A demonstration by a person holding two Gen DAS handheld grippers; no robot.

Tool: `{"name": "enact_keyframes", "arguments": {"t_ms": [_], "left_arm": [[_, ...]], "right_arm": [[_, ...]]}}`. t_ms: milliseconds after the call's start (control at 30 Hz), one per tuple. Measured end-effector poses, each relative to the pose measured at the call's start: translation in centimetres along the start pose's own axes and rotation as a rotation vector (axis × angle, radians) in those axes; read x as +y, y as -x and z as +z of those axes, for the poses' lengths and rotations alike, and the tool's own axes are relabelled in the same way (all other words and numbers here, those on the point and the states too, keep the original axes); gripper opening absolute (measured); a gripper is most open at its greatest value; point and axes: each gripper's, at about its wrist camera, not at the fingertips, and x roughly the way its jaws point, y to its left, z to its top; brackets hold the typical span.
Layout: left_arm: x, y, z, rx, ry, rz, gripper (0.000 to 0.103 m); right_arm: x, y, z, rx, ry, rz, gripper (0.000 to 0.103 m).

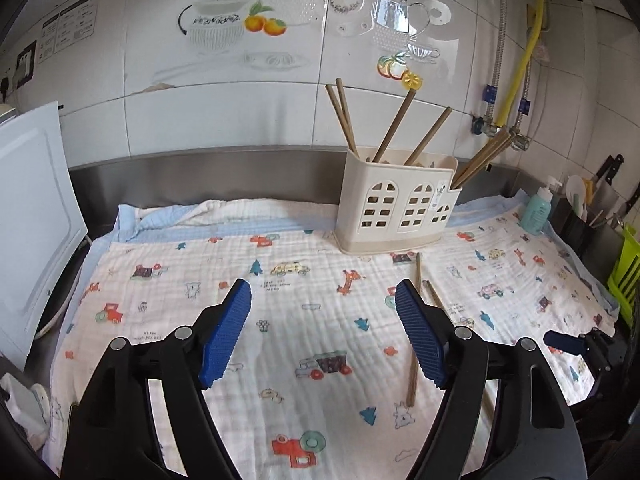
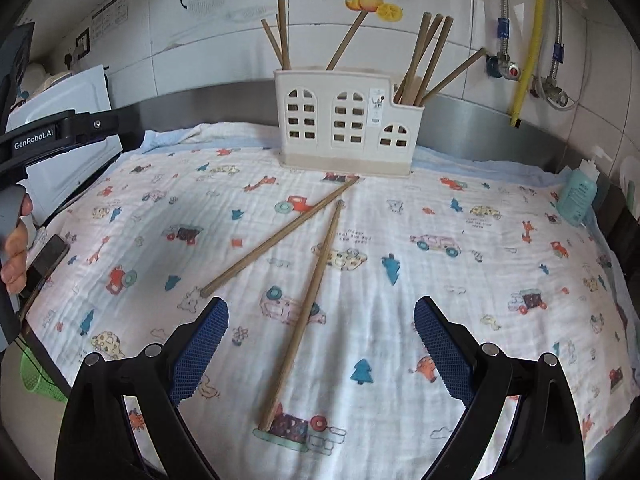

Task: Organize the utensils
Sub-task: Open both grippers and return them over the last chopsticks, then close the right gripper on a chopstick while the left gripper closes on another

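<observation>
Two brown chopsticks lie loose on the printed cloth (image 2: pixel 460 280). One chopstick (image 2: pixel 280 236) runs diagonally from the holder's foot; the other chopstick (image 2: pixel 319 264) runs toward me and passes between the fingers of my right gripper (image 2: pixel 321 304), which is open and above it. A cream utensil holder (image 2: pixel 344 128) with arched cut-outs stands at the back with several chopsticks upright in it. My left gripper (image 1: pixel 322 286) hangs open over bare cloth, nothing between its blue pads. The holder (image 1: pixel 396 208) is ahead to its right. One loose chopstick (image 1: pixel 412 388) shows partly behind its right finger.
A white board (image 1: pixel 32 216) leans at the left edge. A teal bottle (image 2: pixel 578 196) stands at the right, beyond it knives and a green basket (image 1: pixel 626 268). A phone (image 2: pixel 48 260) lies at the cloth's left edge by the person's hand (image 2: pixel 16 256). Steel upstand and tiled wall behind.
</observation>
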Motion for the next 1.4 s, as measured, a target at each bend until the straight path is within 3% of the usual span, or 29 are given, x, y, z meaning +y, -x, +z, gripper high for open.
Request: {"name": "enact_keyframes", "arguments": {"t_ms": [367, 467, 533, 900, 1067, 1200, 1400], "left_arm": [[1.4, -0.7, -2.3, 0.045, 0.027, 0.003, 0.077], [1.6, -0.8, -2.5, 0.045, 0.035, 0.002, 0.077], [1.8, -0.8, -2.5, 0.045, 0.042, -0.001, 0.077], [1.8, -1.4, -3.1, 0.063, 0.043, -0.01, 0.077], [1.3, -1.6, -3.3, 0.069, 0.034, -0.02, 0.077], [0.7, -1.7, -3.5, 0.077, 0.022, -0.03, 0.077], [-0.5, -1.8, -4.0, 0.09, 0.005, -0.063, 0.077]], "right_arm": [[1.5, -2.1, -1.5, 0.065, -0.066, 0.055, 0.09], [1.4, -2.3, -1.5, 0.076, -0.077, 0.059, 0.074], [1.1, -2.6, -1.5, 0.091, -0.097, 0.07, 0.071], [1.1, -3.5, -2.1, 0.127, -0.11, 0.059, 0.032], [0.9, -3.7, -2.2, 0.133, -0.114, 0.046, 0.024], [0.9, -3.6, -2.3, 0.135, -0.116, 0.038, 0.012], [1.0, -3.7, -2.3, 0.138, -0.106, 0.026, 0.01]]}}
